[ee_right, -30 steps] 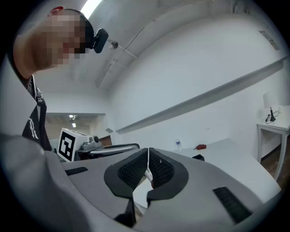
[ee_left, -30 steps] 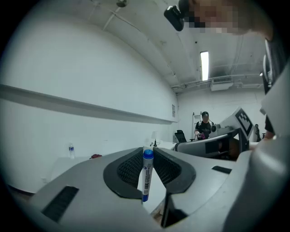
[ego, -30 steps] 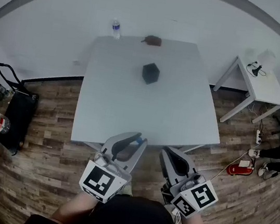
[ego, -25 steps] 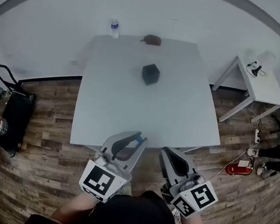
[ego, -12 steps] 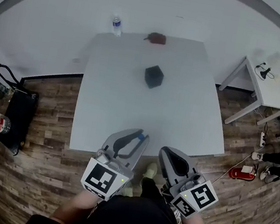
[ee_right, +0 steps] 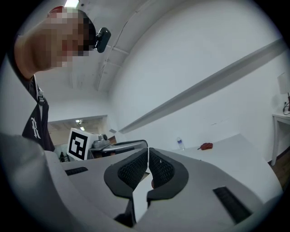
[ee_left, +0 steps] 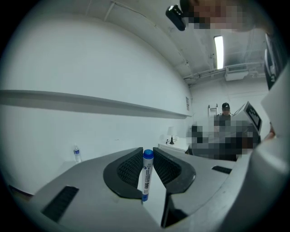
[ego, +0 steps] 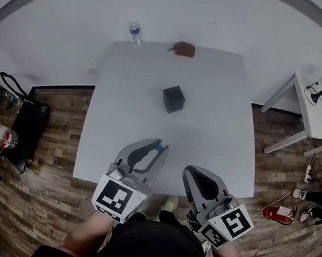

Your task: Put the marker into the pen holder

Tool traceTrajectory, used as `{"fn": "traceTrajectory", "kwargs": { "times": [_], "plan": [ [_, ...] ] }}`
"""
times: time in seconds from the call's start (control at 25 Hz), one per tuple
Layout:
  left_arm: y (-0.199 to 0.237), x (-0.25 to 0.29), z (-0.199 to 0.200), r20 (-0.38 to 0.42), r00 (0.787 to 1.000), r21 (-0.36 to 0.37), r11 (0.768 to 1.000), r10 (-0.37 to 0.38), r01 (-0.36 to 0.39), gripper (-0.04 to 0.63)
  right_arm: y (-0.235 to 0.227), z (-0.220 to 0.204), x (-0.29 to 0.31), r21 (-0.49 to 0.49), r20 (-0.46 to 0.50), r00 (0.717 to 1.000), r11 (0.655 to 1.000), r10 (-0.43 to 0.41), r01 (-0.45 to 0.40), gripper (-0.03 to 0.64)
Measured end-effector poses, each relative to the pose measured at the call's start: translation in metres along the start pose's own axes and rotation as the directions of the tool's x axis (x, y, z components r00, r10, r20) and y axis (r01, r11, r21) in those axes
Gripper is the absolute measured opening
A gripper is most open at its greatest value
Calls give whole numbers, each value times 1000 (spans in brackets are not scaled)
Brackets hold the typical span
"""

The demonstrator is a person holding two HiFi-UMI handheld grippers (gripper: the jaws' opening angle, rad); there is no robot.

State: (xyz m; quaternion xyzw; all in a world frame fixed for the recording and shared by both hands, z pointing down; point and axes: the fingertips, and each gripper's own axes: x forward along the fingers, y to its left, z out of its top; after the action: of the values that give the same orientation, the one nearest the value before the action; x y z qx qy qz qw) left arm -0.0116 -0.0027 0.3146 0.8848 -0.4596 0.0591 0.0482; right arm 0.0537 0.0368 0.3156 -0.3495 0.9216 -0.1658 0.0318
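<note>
A white marker with blue caps [ee_left: 146, 174] stands upright between the ribbed pads of my left gripper [ee_left: 147, 168], which is shut on it; its blue tip [ego: 159, 147] shows in the head view over the table's near edge. My right gripper [ego: 201, 182] hangs beside it at the near edge, jaws closed together with nothing between them [ee_right: 148, 168]. The black cube-shaped pen holder [ego: 173, 99] stands on the white table [ego: 209, 132], well beyond both grippers, past the middle.
A water bottle [ego: 135, 32] stands at the table's far left corner and a small reddish-brown object [ego: 184, 49] lies at the far edge. A white side table [ego: 320, 117] is to the right, a black cart [ego: 24, 133] to the left.
The view has shifted closer to the table: both grippers now reach over its near edge. The left gripper still holds the marker; the right stays shut.
</note>
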Motion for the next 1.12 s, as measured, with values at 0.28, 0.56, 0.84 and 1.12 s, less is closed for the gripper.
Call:
{"fn": "traceTrajectory", "kwargs": {
  "times": [0.28, 0.56, 0.84, 1.12],
  "plan": [
    [12, 47, 3, -28, 999, 41, 998, 39, -38, 72, -35, 14, 6, 35, 14, 999, 999, 34, -35, 17],
    [40, 106, -14, -57, 996, 143, 988, 66, -57, 72, -71, 8, 13, 68, -7, 1000, 998, -13, 13, 17],
    [73, 167, -41, -75, 995, 207, 977, 67, -50, 72, -105, 3, 32, 83, -48, 996, 993, -82, 86, 17],
    [107, 213, -74, -107, 991, 234, 971, 80, -53, 72, -133, -13, 61, 125, -110, 987, 984, -115, 129, 17]
  ]
}}
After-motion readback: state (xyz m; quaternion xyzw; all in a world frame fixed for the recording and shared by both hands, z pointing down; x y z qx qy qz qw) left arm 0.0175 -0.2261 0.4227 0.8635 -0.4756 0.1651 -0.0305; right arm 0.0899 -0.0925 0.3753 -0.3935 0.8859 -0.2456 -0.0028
